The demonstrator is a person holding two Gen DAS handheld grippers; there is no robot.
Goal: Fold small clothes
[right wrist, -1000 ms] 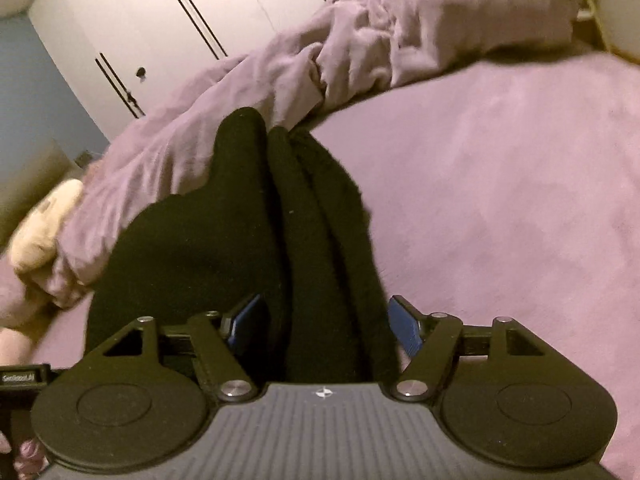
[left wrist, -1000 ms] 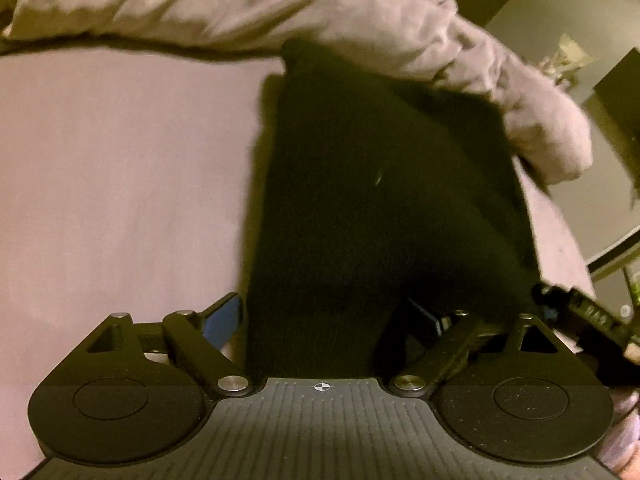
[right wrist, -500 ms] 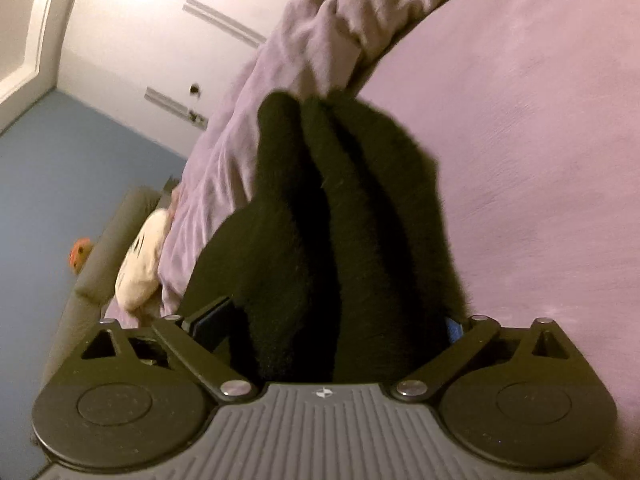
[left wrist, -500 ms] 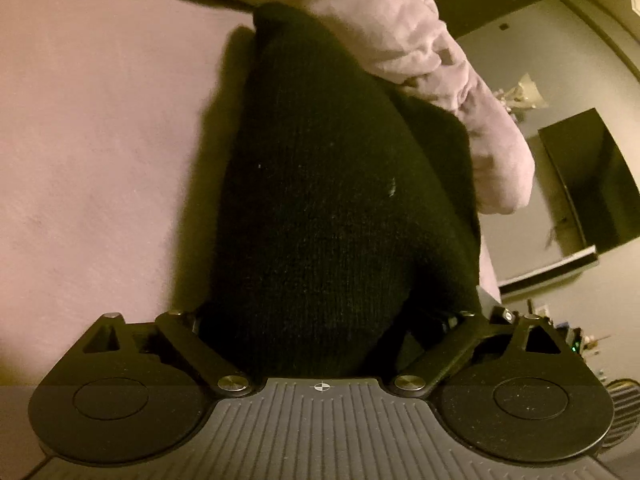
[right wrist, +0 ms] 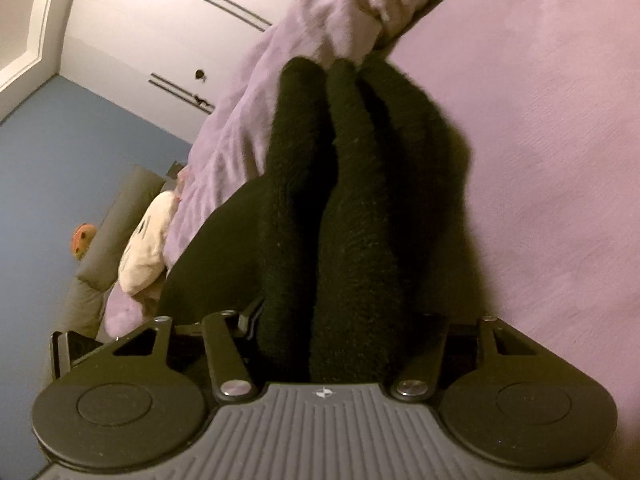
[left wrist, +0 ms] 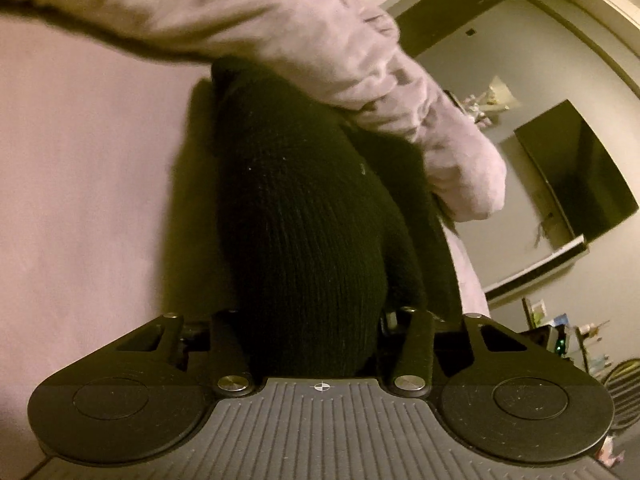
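Note:
A black knit garment (left wrist: 304, 208) lies on the lilac bed sheet (left wrist: 80, 184) and runs up into both grippers. My left gripper (left wrist: 316, 332) is shut on its near edge; the cloth bulges over the fingers and hides them. In the right wrist view the same black garment (right wrist: 352, 216) hangs in thick folds from my right gripper (right wrist: 340, 332), which is shut on it. The folds hide the right fingertips. The far end of the garment touches the crumpled duvet.
A crumpled lilac duvet (left wrist: 320, 24) lies along the far side of the bed and shows in the right wrist view (right wrist: 288, 64). A white soft toy (right wrist: 148, 240) rests on a grey couch. White wardrobe doors (right wrist: 160, 32) and a dark TV (left wrist: 576, 176) stand beyond.
Both grippers have closed onto the black garment and lifted its near edge. The blue finger pads seen a second ago are now buried in cloth. Both cameras have tilted upward.

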